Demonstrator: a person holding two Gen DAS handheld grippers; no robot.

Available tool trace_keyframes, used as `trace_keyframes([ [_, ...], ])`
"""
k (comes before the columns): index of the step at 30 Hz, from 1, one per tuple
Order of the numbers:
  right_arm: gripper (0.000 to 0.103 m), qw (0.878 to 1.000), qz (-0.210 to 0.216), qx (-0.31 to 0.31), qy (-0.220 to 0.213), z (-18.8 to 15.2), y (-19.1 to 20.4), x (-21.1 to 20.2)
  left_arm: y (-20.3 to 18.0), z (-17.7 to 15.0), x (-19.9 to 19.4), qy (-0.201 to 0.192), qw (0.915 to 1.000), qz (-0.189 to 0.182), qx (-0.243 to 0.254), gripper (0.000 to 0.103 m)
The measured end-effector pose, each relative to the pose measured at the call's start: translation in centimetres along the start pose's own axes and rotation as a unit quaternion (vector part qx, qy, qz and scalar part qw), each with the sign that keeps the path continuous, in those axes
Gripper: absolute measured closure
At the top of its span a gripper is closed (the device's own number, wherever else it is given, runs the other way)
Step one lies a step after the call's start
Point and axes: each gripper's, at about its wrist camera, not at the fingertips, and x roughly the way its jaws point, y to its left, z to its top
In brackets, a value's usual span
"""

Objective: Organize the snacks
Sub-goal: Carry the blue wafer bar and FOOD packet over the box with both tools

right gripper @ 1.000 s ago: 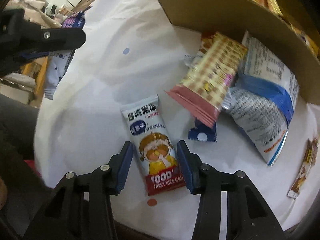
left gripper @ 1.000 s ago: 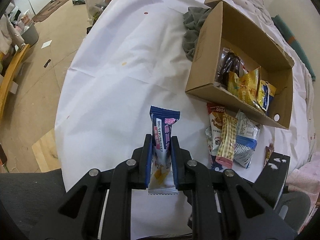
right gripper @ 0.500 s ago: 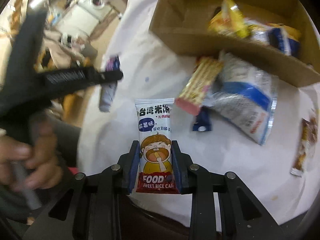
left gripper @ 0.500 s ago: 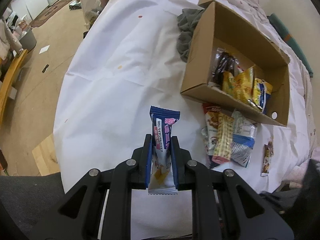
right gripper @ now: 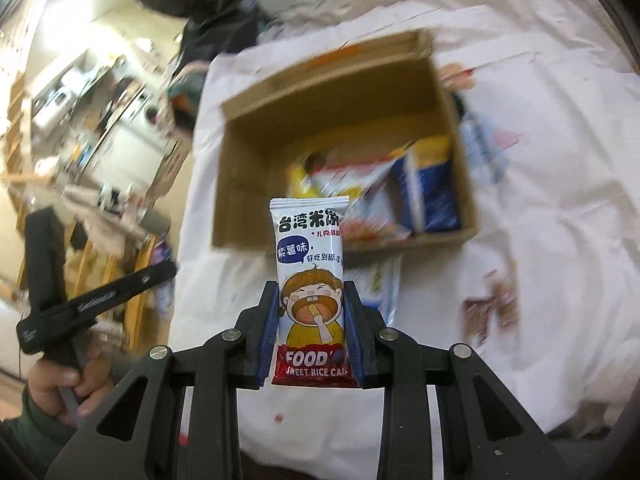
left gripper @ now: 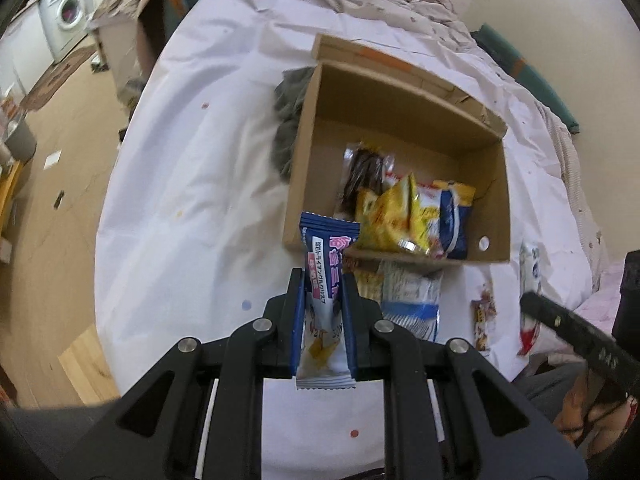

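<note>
Left tongs are clamped on a blue-and-white snack packet, held upright just short of the cardboard box's near wall. Right tongs are clamped on a white rice cake packet, also upright and short of the same box. Inside the box, yellow and blue snack bags lie against the near wall. Loose packets lie on the white sheet just outside that wall. A grey cloth touches the box's left side.
</note>
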Motion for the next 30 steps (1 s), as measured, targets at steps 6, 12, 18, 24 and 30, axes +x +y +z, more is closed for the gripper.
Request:
trace_keyframes([
  [6,0.071,0.999,-0.017,0.011,-0.027,4.6,-1.0,0.7,-1.6,4.5,0.2,-0.022,0.9990,0.013,0.036,0.089],
  [12,0.071,0.999,-0.022,0.004,-0.029,7.7,-1.1,2.2,-2.6,6.6,2.8,-0.015,0.9987,0.017,0.046,0.089],
  [18,0.071,0.999,-0.027,0.008,-0.023,8.3,-2.4,4.5,-3.3,6.9,5.2,-0.018,0.9979,0.024,0.058,0.089],
  [24,0.071,0.999,-0.039,0.022,-0.014,8.2,-4.1,6.5,-3.7,7.9,6.9,-0.028,0.9968,0.030,0.068,0.089],
  [30,0.071,0.999,-0.051,0.014,0.004,8.1,-4.3,8.1,-4.1,8.0,8.9,-0.020,0.9967,0.037,0.069,0.089],
])
